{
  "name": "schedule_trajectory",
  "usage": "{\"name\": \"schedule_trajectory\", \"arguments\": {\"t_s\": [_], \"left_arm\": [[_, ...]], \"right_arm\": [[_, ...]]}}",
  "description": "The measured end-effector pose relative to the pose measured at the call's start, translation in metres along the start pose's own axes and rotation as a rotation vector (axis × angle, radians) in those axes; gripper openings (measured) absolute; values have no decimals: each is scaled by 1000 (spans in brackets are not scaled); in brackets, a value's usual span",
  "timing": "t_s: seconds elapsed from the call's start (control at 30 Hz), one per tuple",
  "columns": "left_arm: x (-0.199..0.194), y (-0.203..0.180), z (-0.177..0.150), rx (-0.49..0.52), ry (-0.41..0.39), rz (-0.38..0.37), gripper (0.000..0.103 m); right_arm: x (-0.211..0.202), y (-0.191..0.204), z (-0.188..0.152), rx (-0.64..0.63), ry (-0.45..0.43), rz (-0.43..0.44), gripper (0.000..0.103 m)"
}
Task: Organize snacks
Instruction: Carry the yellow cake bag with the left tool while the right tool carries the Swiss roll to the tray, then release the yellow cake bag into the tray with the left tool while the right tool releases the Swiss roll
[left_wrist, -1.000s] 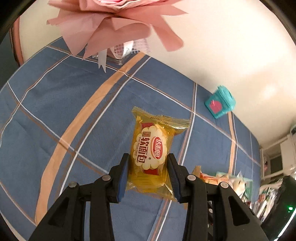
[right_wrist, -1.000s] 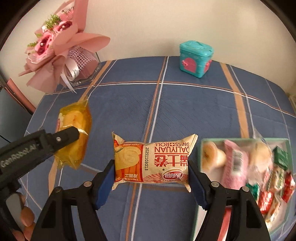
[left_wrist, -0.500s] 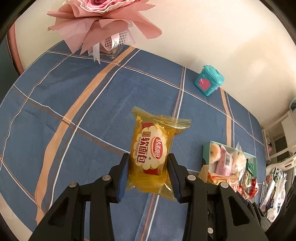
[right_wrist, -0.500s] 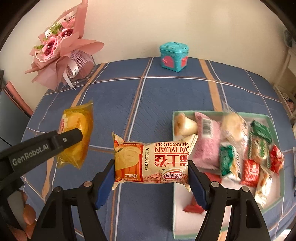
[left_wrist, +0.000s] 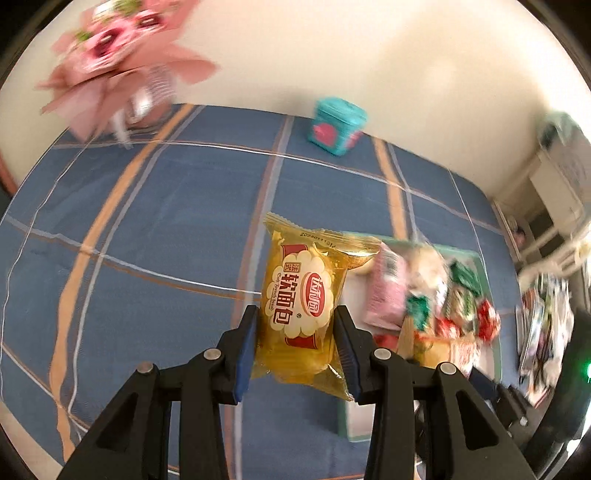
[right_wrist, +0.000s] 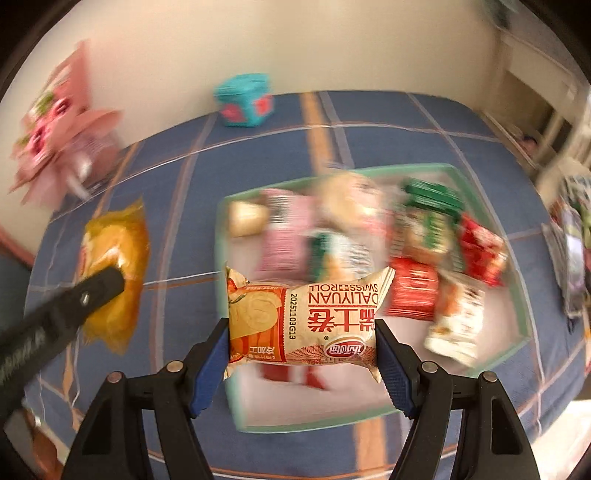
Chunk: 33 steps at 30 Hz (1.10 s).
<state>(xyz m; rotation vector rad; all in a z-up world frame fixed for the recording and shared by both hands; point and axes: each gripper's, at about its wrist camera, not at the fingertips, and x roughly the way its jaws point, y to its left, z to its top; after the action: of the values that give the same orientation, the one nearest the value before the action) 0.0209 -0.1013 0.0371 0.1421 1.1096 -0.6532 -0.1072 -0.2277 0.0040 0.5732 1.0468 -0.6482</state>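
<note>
Clamping a yellow soft-bread packet (left_wrist: 301, 302) upright between its blue-padded fingers, the left gripper (left_wrist: 295, 345) holds it above the blue plaid cloth of the tabletop (left_wrist: 166, 206), just left of the green-rimmed snack tray (left_wrist: 480, 258). The right gripper (right_wrist: 301, 365) pinches a Daliyuan Swiss roll packet (right_wrist: 306, 317) by its two ends, lying crosswise over the tray's (right_wrist: 225, 236) near-left corner. Only the right wrist view shows the tray's whole outline and the blurred heap of pink, green and red packets (right_wrist: 369, 236) inside it; it also catches the left gripper (right_wrist: 107, 284) side-on with its yellow packet (right_wrist: 114, 269) beyond the tray's left rim. Both views show a teal box (left_wrist: 338, 125) at the far edge and a pink bouquet (left_wrist: 122, 62) at the far-left corner. Only the left wrist view shows cluttered shelving (left_wrist: 554, 229) past the right edge.
</note>
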Motion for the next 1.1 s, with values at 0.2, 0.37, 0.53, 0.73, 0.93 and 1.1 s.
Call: {"name": "schedule_trajectory", "arguments": {"t_s": [0.2,0.37,0.53,0.73,0.93,1.1], "left_arm": [[17,-63,-18,140,53,-48,42],[28,-91,-29,184,84,-85,42],[28,-99,-31,202,87,-99,42],[30,-88,-29,150,103,-120,58],[24,-70,-27,100,93,-127,67],[22,-53,-31,60,92,-72,78]], "right_arm": [[13,-60,8,144,66,-29,76],[21,-96,11,222,94,-46,77],[26,-107,10,263,106,-32,78],[29,-110,8,279,116,-23,81],[30,-104,3,263,124,-9,85],[27,-96,-6,246,127,-5,86]]}}
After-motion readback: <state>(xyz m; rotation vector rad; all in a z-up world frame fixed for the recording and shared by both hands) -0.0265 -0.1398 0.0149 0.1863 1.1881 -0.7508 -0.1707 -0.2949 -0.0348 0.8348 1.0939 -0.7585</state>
